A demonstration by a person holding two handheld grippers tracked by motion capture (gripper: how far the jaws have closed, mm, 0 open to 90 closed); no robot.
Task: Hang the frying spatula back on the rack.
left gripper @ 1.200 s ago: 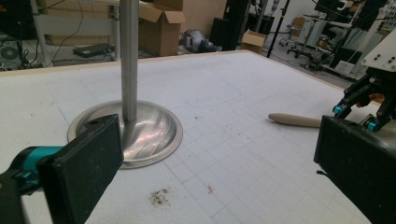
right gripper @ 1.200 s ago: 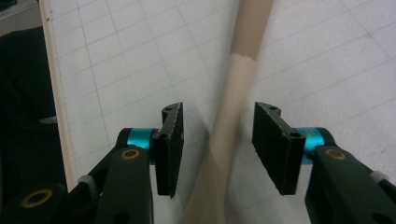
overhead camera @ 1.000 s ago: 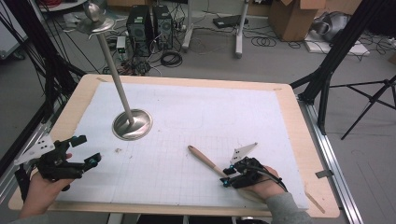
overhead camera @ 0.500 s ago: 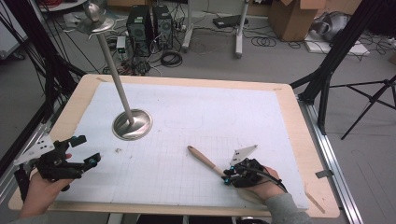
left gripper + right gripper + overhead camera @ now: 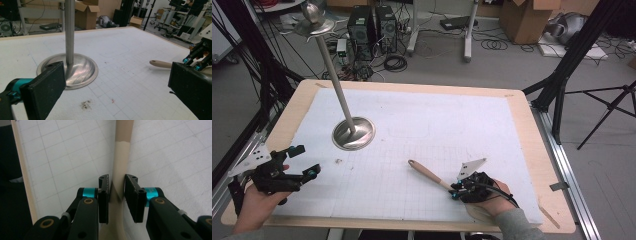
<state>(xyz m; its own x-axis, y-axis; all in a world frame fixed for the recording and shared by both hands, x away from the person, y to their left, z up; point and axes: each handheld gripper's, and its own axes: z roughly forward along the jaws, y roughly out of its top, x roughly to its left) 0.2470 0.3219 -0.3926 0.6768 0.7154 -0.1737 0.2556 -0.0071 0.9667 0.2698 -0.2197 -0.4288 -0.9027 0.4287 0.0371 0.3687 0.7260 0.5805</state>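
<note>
Near the table's [image 5: 532, 165] front edge, the right gripper [image 5: 117, 192] pinches a light, stiff, smooth wooden-handled utensil [image 5: 428, 173] at its slim pale shaft; the left gripper [image 5: 110, 82] gapes wide, empty.

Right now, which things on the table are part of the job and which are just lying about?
In the job:
- wooden-handled tool, its shaft between the jaws
- right hand-held gripper, jaws just been closing on the tool

Lying about:
- metal stand with a tall pole
- small crumb on the white mat
- left hand-held gripper, open
</note>
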